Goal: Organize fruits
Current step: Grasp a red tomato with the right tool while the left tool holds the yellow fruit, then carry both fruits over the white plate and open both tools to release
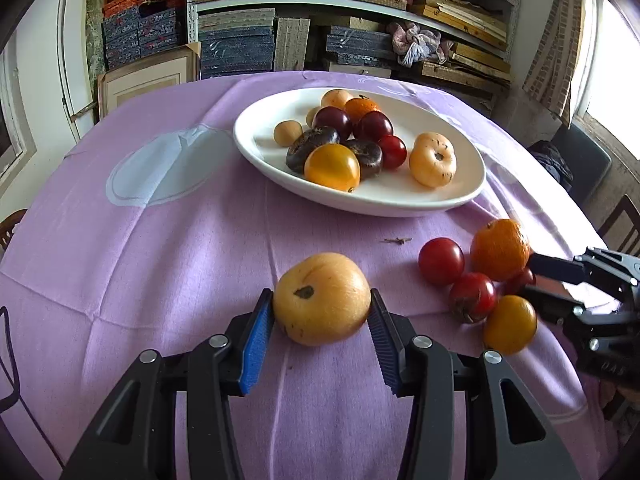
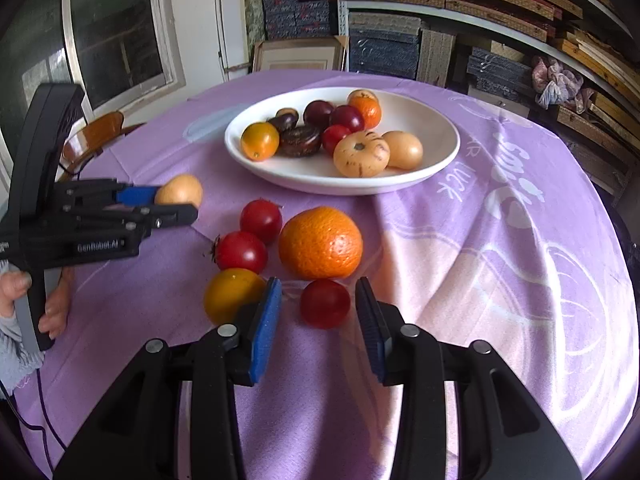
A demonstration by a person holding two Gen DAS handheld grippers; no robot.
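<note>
My left gripper (image 1: 321, 294) is shut on a pale yellow fruit (image 1: 322, 308) that rests on the purple tablecloth (image 1: 160, 272); both blue pads press its sides. In the right wrist view, my right gripper (image 2: 318, 282) stands open around a small red tomato (image 2: 325, 303), with a gap showing on each side. Beside it lie an orange (image 2: 320, 242), two red tomatoes (image 2: 261, 221) and a yellow tomato (image 2: 232, 294). The white oval plate (image 2: 340, 188) behind them holds several fruits.
Shelves stacked with boxes (image 1: 240, 48) stand behind the round table. A wooden chair (image 2: 94, 136) sits past the table's left edge. A small dry twig (image 1: 398, 241) lies on the cloth. A person's hand (image 2: 52, 308) grips the left gripper's handle.
</note>
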